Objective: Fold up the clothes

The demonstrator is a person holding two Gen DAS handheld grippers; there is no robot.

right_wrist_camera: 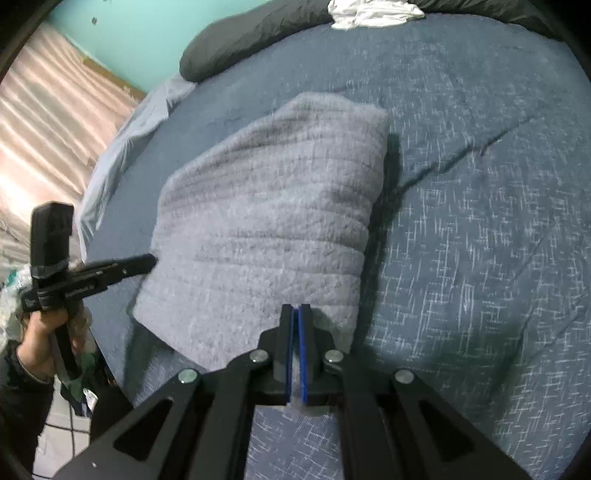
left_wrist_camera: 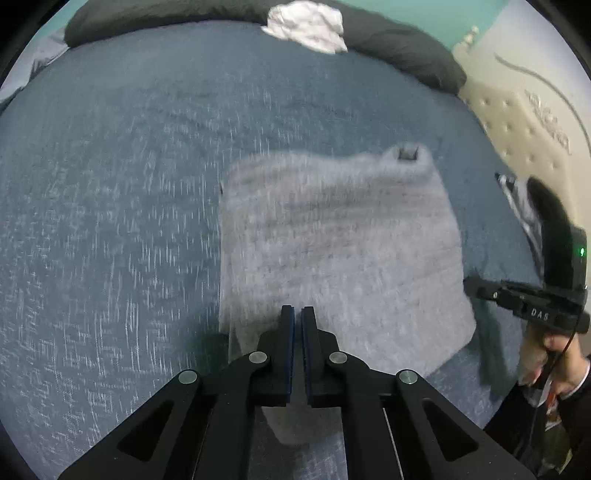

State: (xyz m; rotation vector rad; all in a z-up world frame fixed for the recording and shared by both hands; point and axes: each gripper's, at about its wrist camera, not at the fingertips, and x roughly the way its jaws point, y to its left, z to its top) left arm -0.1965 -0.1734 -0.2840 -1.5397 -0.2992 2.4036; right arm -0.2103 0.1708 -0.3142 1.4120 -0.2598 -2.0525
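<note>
A grey knitted garment (left_wrist_camera: 332,236) lies partly folded on the blue bedspread (left_wrist_camera: 110,206); it also shows in the right wrist view (right_wrist_camera: 266,221). My left gripper (left_wrist_camera: 297,314) is shut on the garment's near edge, which hangs below its fingers. My right gripper (right_wrist_camera: 296,312) is shut on the garment's other near corner, cloth showing between its pads. The right gripper shows from the side in the left wrist view (left_wrist_camera: 469,286), touching the garment's right edge. The left gripper shows in the right wrist view (right_wrist_camera: 151,260) at the garment's left edge.
A crumpled white cloth (left_wrist_camera: 306,26) lies on a dark pillow (left_wrist_camera: 399,44) at the far end of the bed; both show in the right wrist view, cloth (right_wrist_camera: 369,13) and pillow (right_wrist_camera: 251,37). A cream headboard (left_wrist_camera: 524,122) stands right. A pink curtain (right_wrist_camera: 44,129) hangs left.
</note>
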